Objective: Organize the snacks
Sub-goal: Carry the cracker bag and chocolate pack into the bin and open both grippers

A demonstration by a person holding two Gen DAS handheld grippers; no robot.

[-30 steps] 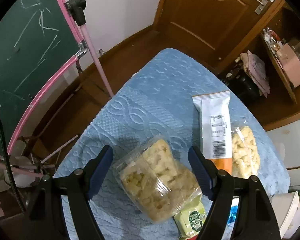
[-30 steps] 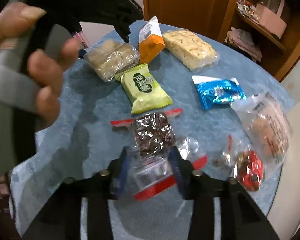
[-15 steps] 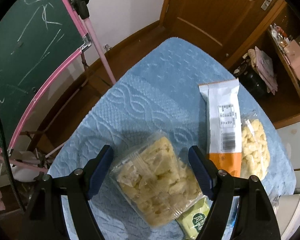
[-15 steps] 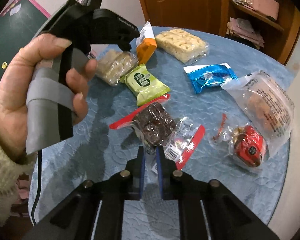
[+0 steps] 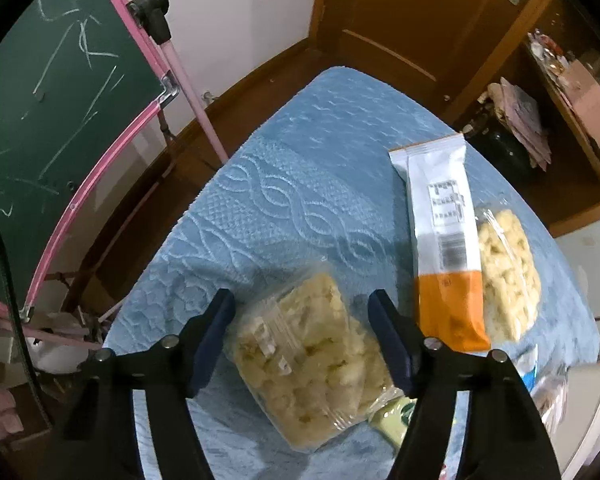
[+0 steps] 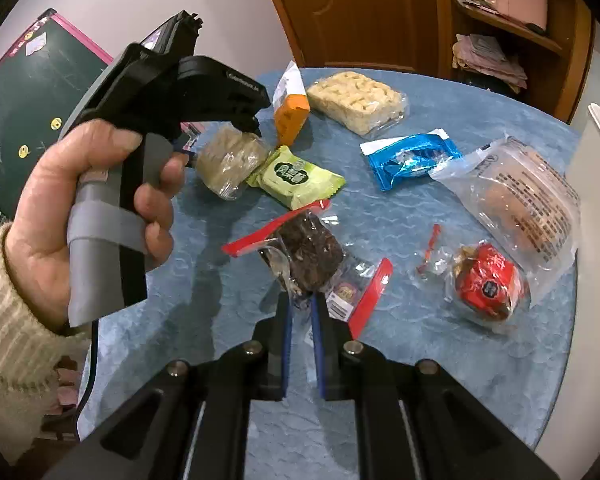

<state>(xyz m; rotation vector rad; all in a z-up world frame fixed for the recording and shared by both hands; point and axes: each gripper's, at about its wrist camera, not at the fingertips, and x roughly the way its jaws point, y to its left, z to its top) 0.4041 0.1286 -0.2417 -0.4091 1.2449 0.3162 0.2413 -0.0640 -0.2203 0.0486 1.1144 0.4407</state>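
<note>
A round table with a blue patterned cloth carries all the snacks. The biggest is a clear bag with a brown bun at the right edge; near it lie a block of pale puffed pieces, a blue packet, a green packet, an orange-and-white bar and a small red-wrapped sweet.

The right gripper has its jaws pressed almost together, pinching the near end of a clear wrapper with red ends that holds a dark brown cake, in the middle of the table. Whether the cake is lifted I cannot tell.

The left gripper has just been closing; its blue pads stand on both sides of a clear pack of yellowish pieces at the left side of the table, and contact is not clear. The pack's lower part is cut off by the fingers.

Only the right view shows the hand in a knitted sleeve holding the left gripper. Only the left view shows the barcode on the bar.
</note>
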